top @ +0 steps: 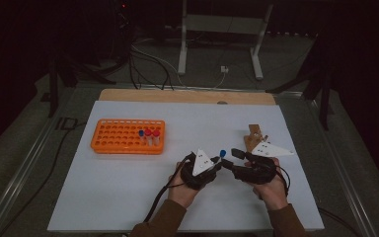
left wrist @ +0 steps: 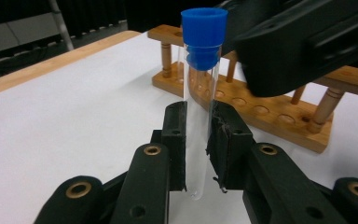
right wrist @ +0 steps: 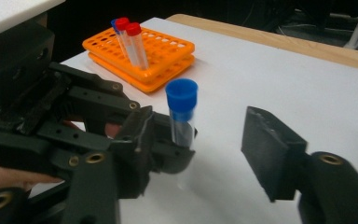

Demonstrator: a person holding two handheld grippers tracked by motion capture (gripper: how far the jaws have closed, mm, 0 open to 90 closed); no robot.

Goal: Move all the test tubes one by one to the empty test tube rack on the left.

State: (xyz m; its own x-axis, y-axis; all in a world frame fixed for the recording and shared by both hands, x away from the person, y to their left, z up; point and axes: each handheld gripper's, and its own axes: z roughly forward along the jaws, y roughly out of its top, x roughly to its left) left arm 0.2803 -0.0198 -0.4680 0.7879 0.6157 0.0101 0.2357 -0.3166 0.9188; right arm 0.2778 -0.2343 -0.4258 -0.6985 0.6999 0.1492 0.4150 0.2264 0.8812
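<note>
Clear glass test tube with a ribbed blue plastic cap stood upright, clamped on its lower half between the flat black pads of the left gripper. The tube's rounded bottom hung just below the pads, above the white table sheet. In the high view the blue cap sat between the two grippers, near the table's front middle.

Left gripper: jaws clenched on the tube, matte black linkage arms with brass-coloured bushings.

Right gripper: jaws released, standing apart on either side of the tube with clear gaps to the pads; nothing gripped. Its pads looked worn, with rough edges. In the high view it lay just right of the cap.

Light wooden test tube rack with turned posts and a row of round holes stood close behind the tube.

Orange plastic grid rack stood well apart to the left, holding two red-capped tubes and one blue-capped tube at its right end.
</note>
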